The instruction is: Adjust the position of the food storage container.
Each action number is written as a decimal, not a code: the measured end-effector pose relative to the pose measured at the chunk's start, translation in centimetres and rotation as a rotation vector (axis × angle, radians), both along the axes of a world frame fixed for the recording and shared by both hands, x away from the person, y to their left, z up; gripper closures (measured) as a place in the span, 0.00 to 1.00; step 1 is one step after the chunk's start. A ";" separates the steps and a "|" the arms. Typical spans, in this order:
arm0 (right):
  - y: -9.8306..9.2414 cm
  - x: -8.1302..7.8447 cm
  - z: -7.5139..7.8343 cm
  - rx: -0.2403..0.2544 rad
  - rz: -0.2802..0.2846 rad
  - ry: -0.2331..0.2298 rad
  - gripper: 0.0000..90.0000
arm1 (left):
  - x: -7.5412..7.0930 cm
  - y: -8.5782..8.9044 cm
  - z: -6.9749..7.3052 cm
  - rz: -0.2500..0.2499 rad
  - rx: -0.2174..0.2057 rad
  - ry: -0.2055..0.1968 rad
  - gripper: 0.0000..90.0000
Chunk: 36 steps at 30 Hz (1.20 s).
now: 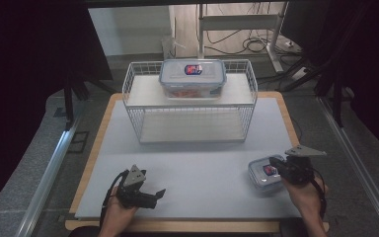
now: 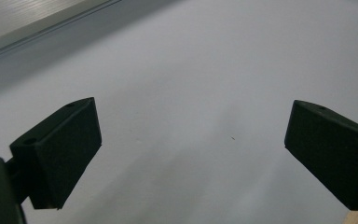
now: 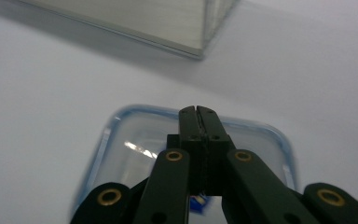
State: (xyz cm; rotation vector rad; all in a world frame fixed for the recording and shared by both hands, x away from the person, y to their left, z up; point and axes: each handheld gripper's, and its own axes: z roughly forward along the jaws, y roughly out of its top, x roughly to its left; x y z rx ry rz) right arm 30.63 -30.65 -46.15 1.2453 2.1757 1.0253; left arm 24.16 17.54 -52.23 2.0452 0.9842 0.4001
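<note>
I count two clear lidded containers, one white wire rack point(image 1: 190, 106), and two grippers on the pale mat point(image 1: 192, 163). The large container point(image 1: 193, 78) sits on the rack's top shelf, roughly centred, with a red and blue label on its lid. The small container point(image 1: 262, 174) lies flat on the mat, well in front of the rack and off to its right side. My right gripper point(image 1: 275, 161) has its jaws pressed fully together; in the right gripper view they meet with no gap and nothing is caught between them. They sit over the small container point(image 3: 191, 154), tips above the far half of its lid; I cannot tell whether they touch it. My left gripper point(image 1: 161, 193) rests low over the mat, in front of the rack and toward its left side, well apart from the small container. Its jaws stand wide apart in the left gripper view, with bare mat point(image 2: 191, 93) between them and nothing held or touched.
</note>
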 end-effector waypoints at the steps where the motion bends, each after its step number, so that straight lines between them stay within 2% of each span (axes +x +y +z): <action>1: -0.4 -0.1 0.0 0.000 -0.016 0.002 1.00 | 0.0 0.0 0.0 0.000 -0.001 0.000 0.04; 5: -2.1 -0.5 -0.3 -0.005 -0.076 0.003 1.00 | 0.0 0.0 0.0 -0.002 0.000 0.001 0.04; 9: -3.3 -0.8 -0.7 -0.017 -0.123 0.024 1.00 | 0.0 -0.1 -0.1 -0.003 0.001 0.002 0.04; 16: -3.5 -0.7 -0.9 -0.041 -0.139 0.036 1.00 | 0.1 -0.1 -0.1 -0.003 -0.002 0.008 0.04; 18: -3.5 -0.7 -0.8 -0.063 -0.154 0.024 1.00 | 0.1 0.0 -0.1 -0.004 -0.004 0.010 0.04; 20: -3.8 -0.7 -0.8 -0.055 -0.168 0.021 1.00 | 0.1 0.0 -0.1 -0.004 -0.006 0.011 0.04; 22: -4.2 -0.6 -1.0 -0.069 -0.186 0.025 1.00 | 0.1 -0.1 -0.2 -0.005 -0.007 0.012 0.04; 32: -4.6 -0.5 -1.3 -0.069 -0.206 0.065 1.00 | 0.2 -0.2 -0.3 -0.008 -0.007 0.020 0.04; 36: -3.9 -0.3 -1.8 -0.052 -0.169 0.106 1.00 | 0.2 -0.2 -0.4 -0.010 -0.007 0.026 0.04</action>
